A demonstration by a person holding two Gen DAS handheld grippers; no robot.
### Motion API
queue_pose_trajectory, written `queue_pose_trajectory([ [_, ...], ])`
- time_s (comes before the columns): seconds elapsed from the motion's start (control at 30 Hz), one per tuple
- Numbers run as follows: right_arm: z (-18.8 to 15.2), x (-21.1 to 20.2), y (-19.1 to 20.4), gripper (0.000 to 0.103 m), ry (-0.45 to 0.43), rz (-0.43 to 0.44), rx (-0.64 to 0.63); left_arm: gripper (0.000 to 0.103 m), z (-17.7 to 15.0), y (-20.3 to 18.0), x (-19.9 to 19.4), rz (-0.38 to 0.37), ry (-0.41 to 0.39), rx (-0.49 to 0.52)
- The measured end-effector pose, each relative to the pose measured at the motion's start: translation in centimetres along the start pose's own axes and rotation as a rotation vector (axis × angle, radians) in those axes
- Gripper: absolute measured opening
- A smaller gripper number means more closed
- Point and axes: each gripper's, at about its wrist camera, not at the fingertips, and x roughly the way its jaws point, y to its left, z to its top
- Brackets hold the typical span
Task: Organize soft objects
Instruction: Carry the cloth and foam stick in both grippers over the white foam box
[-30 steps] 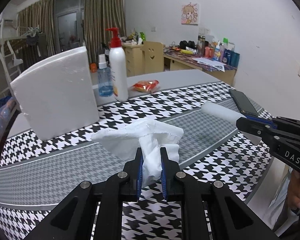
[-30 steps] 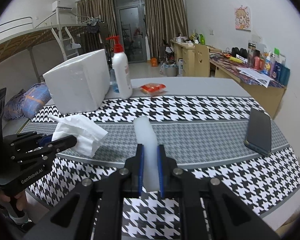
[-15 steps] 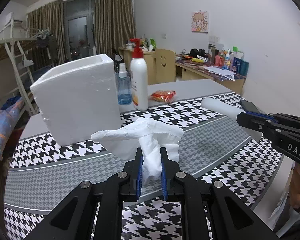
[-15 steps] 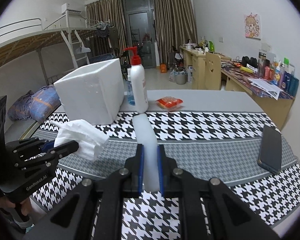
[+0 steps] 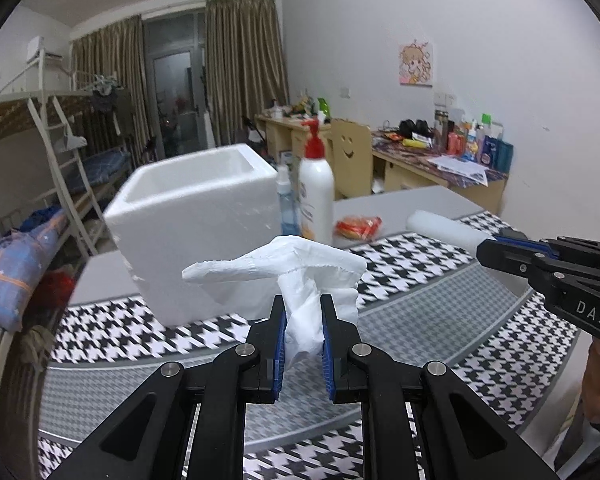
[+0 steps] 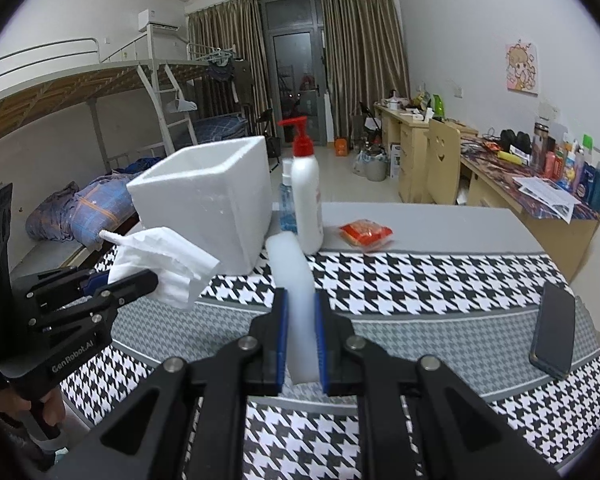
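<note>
Your left tongs (image 5: 303, 320) are clenched on a crumpled white tissue (image 5: 300, 276), which fans out above the tips, clear of the tablecloth (image 5: 440, 304). Your right tongs (image 6: 301, 320) are clenched on a white foam roll (image 6: 294, 276) that sticks straight out ahead of the pads.

Change noted: over the last second both tools have risen and advanced. The foam box (image 5: 196, 224), formerly seen side-on, now shows its open top in both views, and it sits just ahead of the left tongs and ahead-left of the right.

Judgement: you are in the carry stage, with both soft items airborne and neither yet over the opening. The box looks the likely destination.

Hazard: a pump bottle (image 6: 306, 196) and a small spray bottle (image 6: 287, 208) stand directly beyond the roll's tip, beside the box. A phone (image 6: 552, 328) lies well off to the right.
</note>
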Motion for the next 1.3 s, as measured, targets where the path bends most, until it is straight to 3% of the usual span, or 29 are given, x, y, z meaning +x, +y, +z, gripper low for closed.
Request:
queue_pose_trajectory([
  [0.8,5.3,0.6,3.5,0.016,-0.048,0.043,-0.030,0.016,4.7,3.1,-2.9,0.058,-0.127,-0.035],
  [1.3,8.4,1.6,5.2,0.016,-0.082,0.048,-0.063,0.016,7.5,5.0,-2.0,0.128,-0.155,-0.051],
])
